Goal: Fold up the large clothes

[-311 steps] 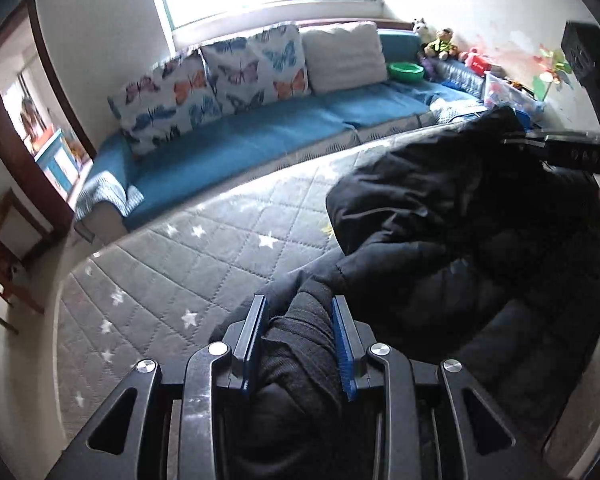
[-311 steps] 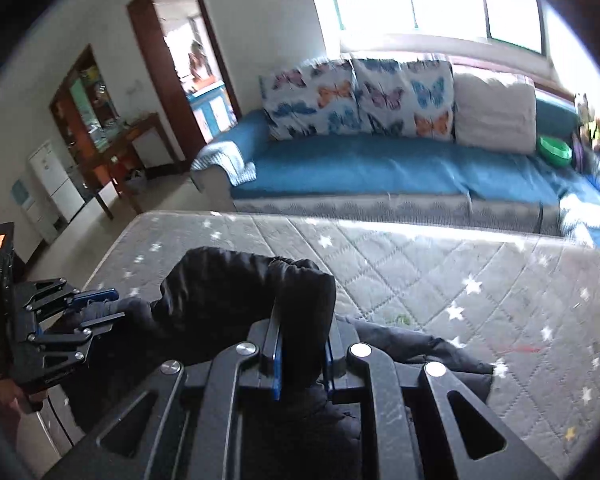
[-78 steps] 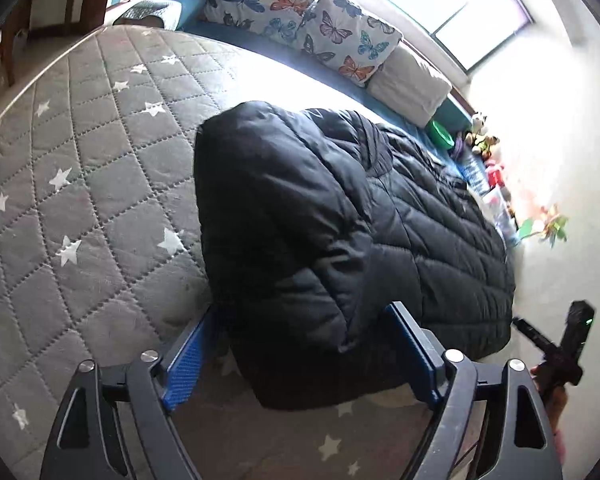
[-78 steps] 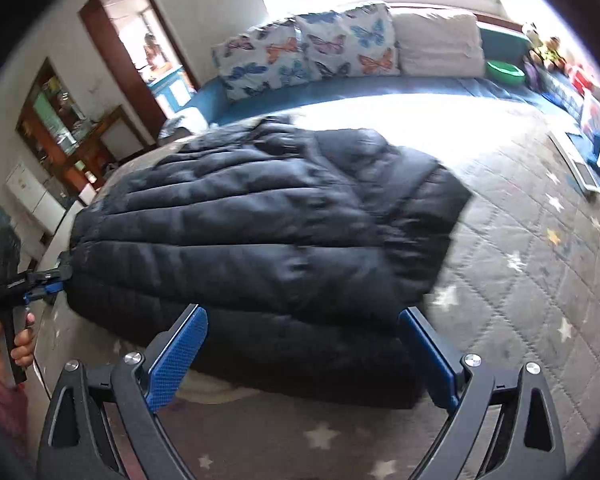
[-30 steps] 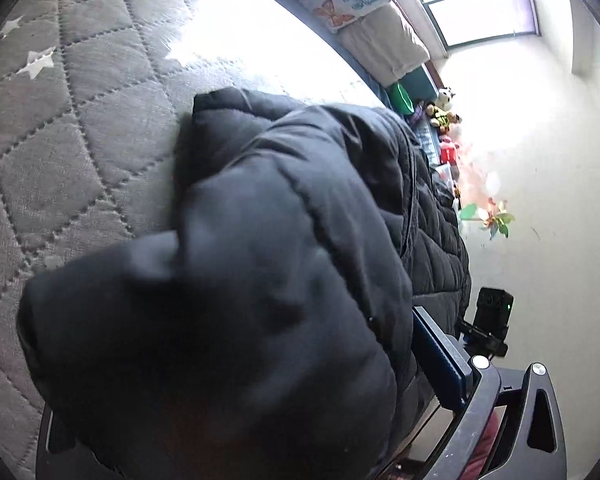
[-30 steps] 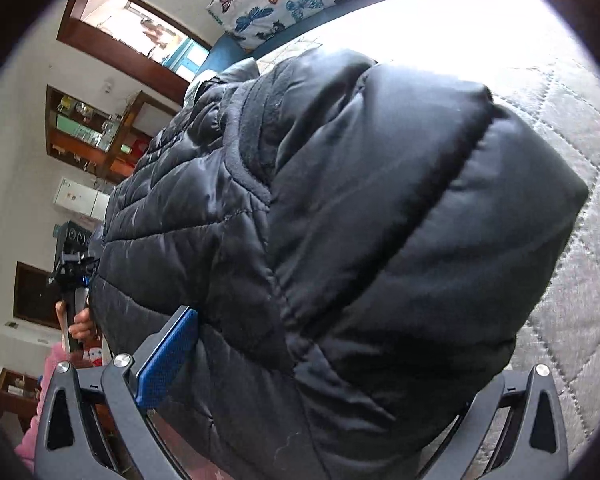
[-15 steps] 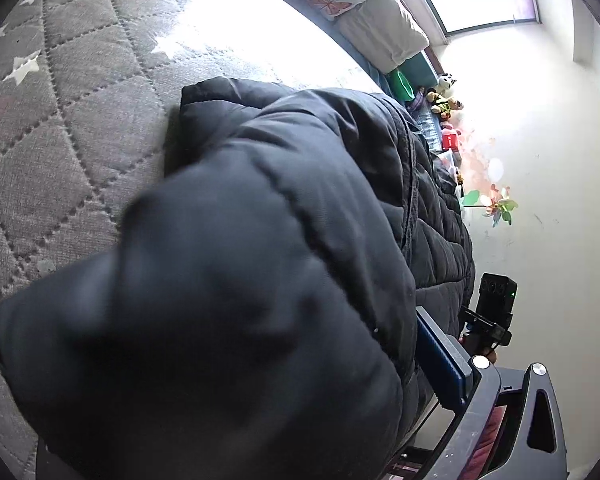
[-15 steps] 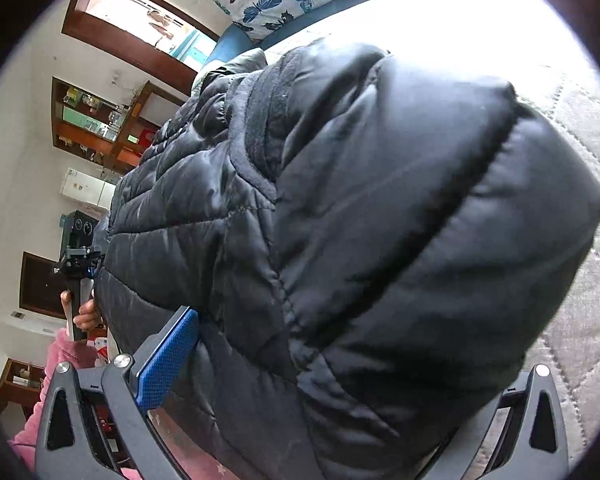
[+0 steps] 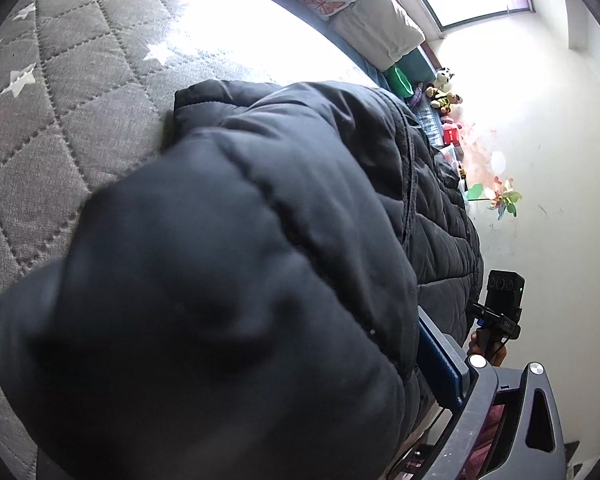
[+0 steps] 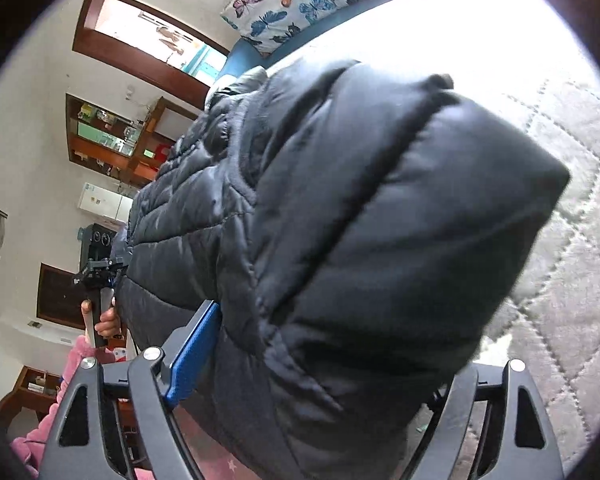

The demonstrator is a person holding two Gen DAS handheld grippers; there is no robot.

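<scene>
Both sets of tongs, wide apart a moment ago, now straddle the black jacket (image 9: 260, 280): left tongs (image 9: 236, 420) and right tongs (image 10: 320, 392) each have an end bunched between spread jaws, not yet clamped. It's on the mattress (image 9: 60, 100), ready for folding.

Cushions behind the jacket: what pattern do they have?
Colourful butterflies on a white ground; the cushions show best in the right wrist view.

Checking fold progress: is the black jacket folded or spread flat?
Partly folded: black jacket lies doubled over itself on the mattress, thick layered edge bulging at both cameras.
</scene>
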